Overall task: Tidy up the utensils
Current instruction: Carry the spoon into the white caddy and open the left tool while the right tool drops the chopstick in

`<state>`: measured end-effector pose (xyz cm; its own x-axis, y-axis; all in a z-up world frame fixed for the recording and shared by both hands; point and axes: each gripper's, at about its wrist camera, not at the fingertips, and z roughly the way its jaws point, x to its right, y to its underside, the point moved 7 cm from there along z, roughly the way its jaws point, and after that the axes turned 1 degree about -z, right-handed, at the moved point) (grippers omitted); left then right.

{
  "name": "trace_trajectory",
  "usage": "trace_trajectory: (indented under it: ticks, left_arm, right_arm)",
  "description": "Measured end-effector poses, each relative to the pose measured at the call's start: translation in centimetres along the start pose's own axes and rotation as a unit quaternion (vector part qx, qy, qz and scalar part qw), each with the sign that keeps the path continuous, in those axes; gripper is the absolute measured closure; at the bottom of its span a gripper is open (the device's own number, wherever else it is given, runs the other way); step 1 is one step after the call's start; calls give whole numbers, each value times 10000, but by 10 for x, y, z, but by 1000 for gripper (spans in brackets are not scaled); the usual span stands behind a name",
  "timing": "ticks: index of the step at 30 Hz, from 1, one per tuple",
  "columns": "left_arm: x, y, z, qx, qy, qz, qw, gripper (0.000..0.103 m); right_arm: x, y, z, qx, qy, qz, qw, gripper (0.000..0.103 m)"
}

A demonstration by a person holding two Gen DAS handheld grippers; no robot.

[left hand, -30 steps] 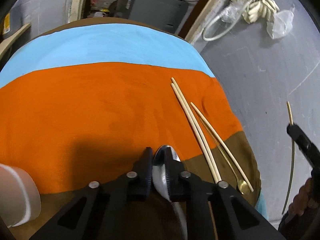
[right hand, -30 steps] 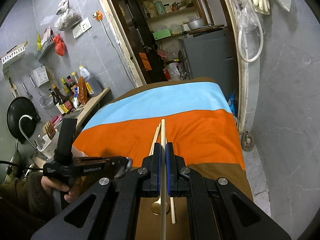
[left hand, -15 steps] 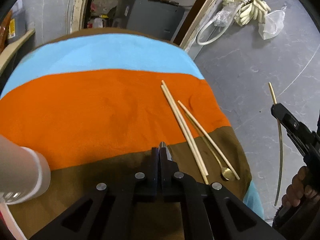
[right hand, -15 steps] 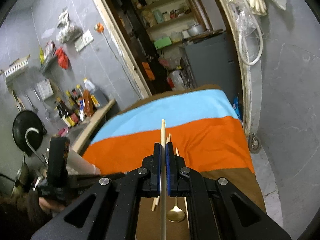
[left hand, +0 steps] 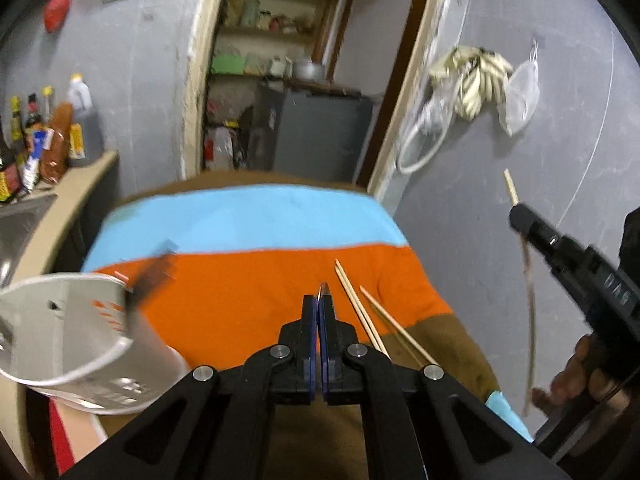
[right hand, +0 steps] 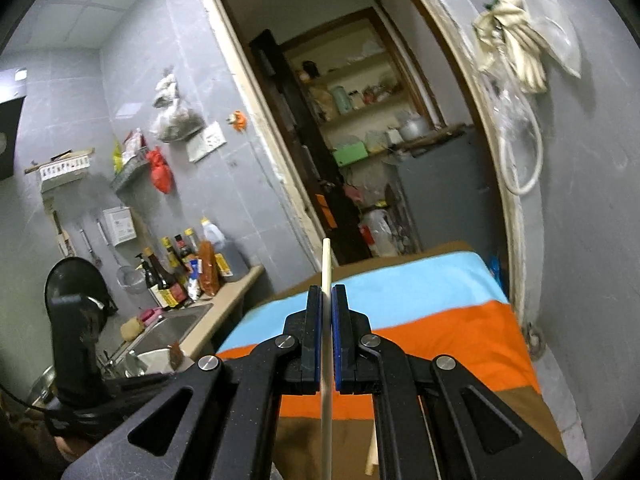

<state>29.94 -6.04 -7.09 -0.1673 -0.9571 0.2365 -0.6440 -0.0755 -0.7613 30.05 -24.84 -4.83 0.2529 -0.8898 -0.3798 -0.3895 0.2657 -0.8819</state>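
My left gripper [left hand: 323, 300] is shut on a metal spoon, whose thin edge [left hand: 323, 290] sticks out between the pads, held above the striped cloth [left hand: 248, 276]. My right gripper [right hand: 327, 294] is shut on a single wooden chopstick [right hand: 325, 264] that points up and forward; it also shows at the right of the left wrist view [left hand: 511, 189]. Several chopsticks [left hand: 362, 312] lie on the cloth to the right of my left gripper. A white perforated utensil holder [left hand: 60, 340] stands at the left, with dark utensil handles [left hand: 154, 274] in it.
The table carries a blue, orange and brown cloth. A counter with sauce bottles [right hand: 188, 268] and a sink [right hand: 164, 332] is to the left. A doorway with shelves and a grey cabinet [left hand: 316, 128] is behind the table. A grey tiled wall is on the right.
Both grippers have risen and tilted up from the table. The left one lifted the spoon off the cloth and turned it edge-on. The white holder has come into fuller view at the left.
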Motion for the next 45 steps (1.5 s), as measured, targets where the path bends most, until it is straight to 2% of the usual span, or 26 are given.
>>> trace_trajectory:
  ticks: [6,13,20,26,29,34,40,45]
  left_arm:
    - [-19,-28,-45,357,-195,28,9992,101]
    - [-67,-55,-111,770,-566,-182,9953,101]
    - [-127,-65,-161,1161,-1148,-508,9853,101]
    - [-176,-65,-190,1362,-1746,-653,9730,101]
    - [-196,-65,-195,1386,-2073,-640,9663,101]
    - [-222,-65,-191,1421,-2372,-675,9586,101]
    - [-243,-69,-173,1426,-2594,-727,9524,101]
    - [-246,-71,-159,1474,-2723,-551,9493,101]
  right_arm:
    - [-46,-13,8,227,-320,-129,9991,99]
    - [-109,-21,26,379,-692,-349,9963,99]
    - [-166,-23,41,511,-1024,-463,9923,99]
    - [-205,-28,54,912,-1251,-284,9875,99]
    - [-218,-24,64,1077,-1275,-117,9859,99]
    - [-229,-10,85,1166,-1071,-44,9874,99]
    - [-231,2,105,1185,-869,37,9891,99]
    - [-225,10,115,1208,-768,105,9896,99]
